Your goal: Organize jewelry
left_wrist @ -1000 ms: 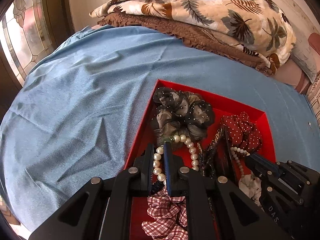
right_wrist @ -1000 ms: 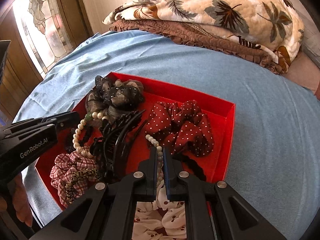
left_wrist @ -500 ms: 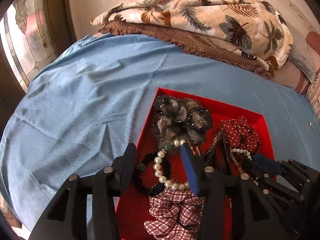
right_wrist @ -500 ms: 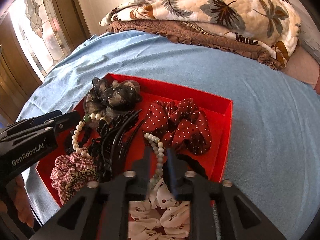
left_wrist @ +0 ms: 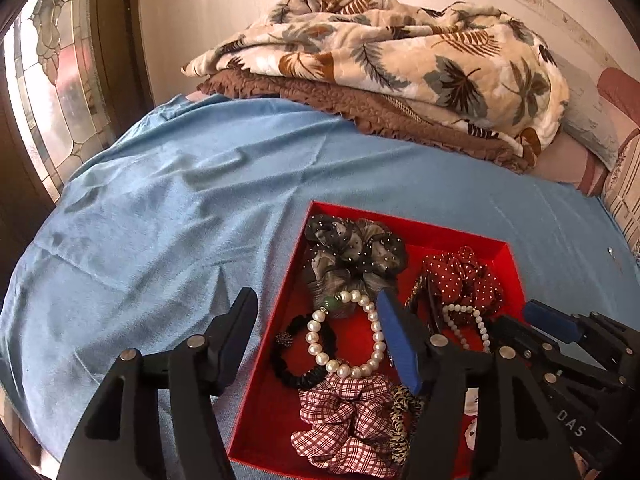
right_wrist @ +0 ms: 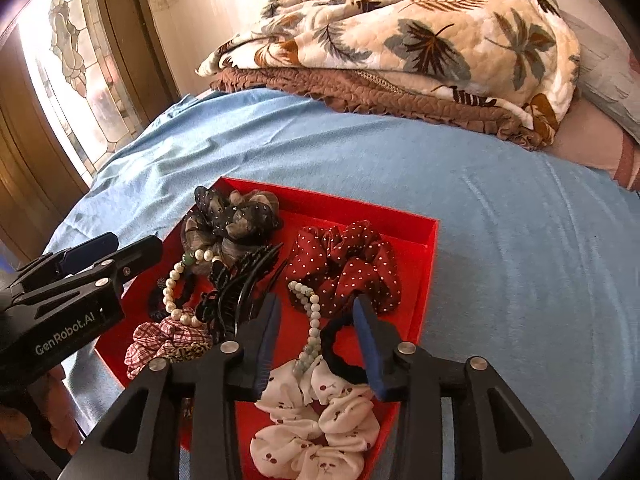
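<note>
Both sets of fingers spread wide, gripping nothing. Left gripper (left_wrist: 316,320) low over the near-left corner of the red tray (left_wrist: 460,236), one finger outside the tray wall above the blue sheet (left_wrist: 180,220), the other inside. Right gripper (right_wrist: 316,316) low over the tray's near side, angled in toward the far wall.

Pearl bracelet (left_wrist: 344,336) flat in the tray between the left fingers, closed loop, green bead at the far end. Second bead strand (right_wrist: 310,312) between the right fingers, long axis running from the tray's middle toward the near wall, ending on the white cherry scrunchie (right_wrist: 320,420).

Right wrist view only: full black claw clip (right_wrist: 236,284) mid-tray, black hair tie (right_wrist: 340,348), "GenRobot.AI" on the left gripper body. Left wrist view only: plaid scrunchie (left_wrist: 348,420) in full. Red dotted scrunchie (right_wrist: 344,264) and grey dotted scrunchie (right_wrist: 232,220) against the tray's far side. Leaf-print quilt (right_wrist: 400,32) well beyond the tray.
</note>
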`<state>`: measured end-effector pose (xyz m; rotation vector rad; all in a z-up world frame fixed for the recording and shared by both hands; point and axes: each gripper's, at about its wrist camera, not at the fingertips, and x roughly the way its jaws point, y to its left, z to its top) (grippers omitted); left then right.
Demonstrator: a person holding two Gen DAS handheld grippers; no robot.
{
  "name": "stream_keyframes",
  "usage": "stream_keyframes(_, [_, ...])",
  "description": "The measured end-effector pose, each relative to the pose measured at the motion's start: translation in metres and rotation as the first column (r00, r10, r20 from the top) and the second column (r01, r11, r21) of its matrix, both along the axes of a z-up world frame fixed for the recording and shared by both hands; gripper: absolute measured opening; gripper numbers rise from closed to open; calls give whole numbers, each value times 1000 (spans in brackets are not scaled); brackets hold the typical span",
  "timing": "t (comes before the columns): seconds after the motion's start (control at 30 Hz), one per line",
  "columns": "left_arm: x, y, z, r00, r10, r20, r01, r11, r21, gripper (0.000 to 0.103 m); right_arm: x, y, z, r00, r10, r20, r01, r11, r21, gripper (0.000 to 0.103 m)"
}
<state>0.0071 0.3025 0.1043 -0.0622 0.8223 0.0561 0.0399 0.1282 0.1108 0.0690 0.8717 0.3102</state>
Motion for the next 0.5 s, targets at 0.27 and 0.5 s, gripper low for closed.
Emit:
stream_keyframes(0.27, [-16, -2, 9, 998, 14, 57, -17, 999, 38, 65, -22, -11, 4, 999, -32, 15, 32, 999, 0, 48])
stream_keyframes(0.5, [-47, -17, 22, 982, 37, 186, -58, 992, 109, 79, -45, -27, 6, 998, -62, 18, 61, 998, 20, 50])
